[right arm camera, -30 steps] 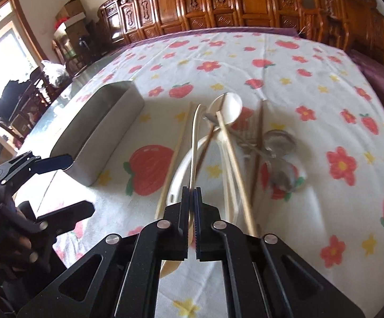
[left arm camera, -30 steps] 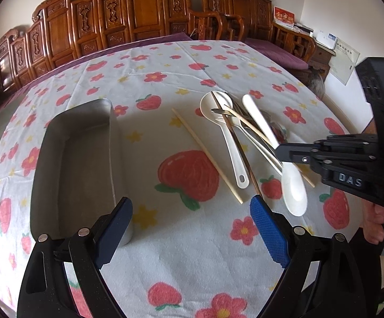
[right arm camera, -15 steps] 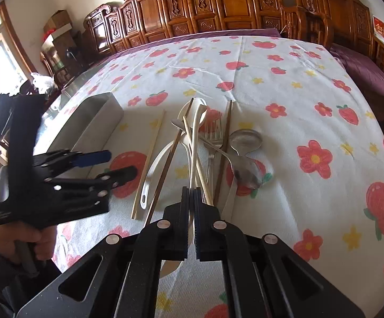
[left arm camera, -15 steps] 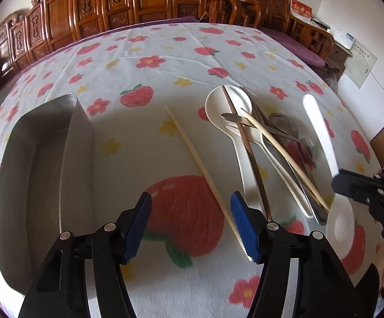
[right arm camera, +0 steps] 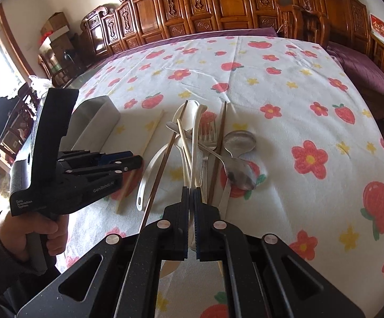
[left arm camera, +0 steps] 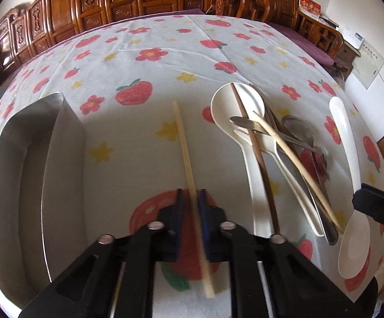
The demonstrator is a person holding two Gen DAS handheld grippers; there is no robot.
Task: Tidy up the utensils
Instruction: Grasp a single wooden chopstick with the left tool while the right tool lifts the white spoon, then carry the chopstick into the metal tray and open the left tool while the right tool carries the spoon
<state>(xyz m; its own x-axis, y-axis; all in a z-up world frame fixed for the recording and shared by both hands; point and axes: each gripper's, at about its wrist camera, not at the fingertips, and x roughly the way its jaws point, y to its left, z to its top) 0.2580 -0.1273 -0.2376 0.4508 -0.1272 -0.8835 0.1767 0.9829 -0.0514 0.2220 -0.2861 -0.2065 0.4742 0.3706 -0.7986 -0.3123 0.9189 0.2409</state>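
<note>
A: What is the left tool [left arm camera: 190, 198] doing?

B: Its jaws have just been closing, and they are now pinching the pale chopstick [left arm camera: 184, 143] near its near end. The stick is running away from the tool across the strawberry-print cloth on the bench [left arm camera: 165, 53], with the steel tray [left arm camera: 35, 164] sitting just to its left.

A: And the right tool [right arm camera: 191, 193]?

B: It is clamped narrow on the white spoon [left arm camera: 351, 175], holding it by the handle, with the bowl hanging at the near end. In the left view that spoon is floating to the right of the heap.

A: Where is the rest lying?

B: In a crossed pile [right arm camera: 202, 143] right of the pale chopstick: white ladle-type spoons, a dark chopstick, a second pale one, a fork, metal spoons.

A: How should the lift go?

B: I judge the grip is sitting far off the stick's middle, so the far tip is likely to droop. Raising it slowly and keeping it level is advisable, then swinging left and laying it lengthwise along the tray, so it is not bridging the rim. Holding the spoon clear of the pile meanwhile is wise.
</note>
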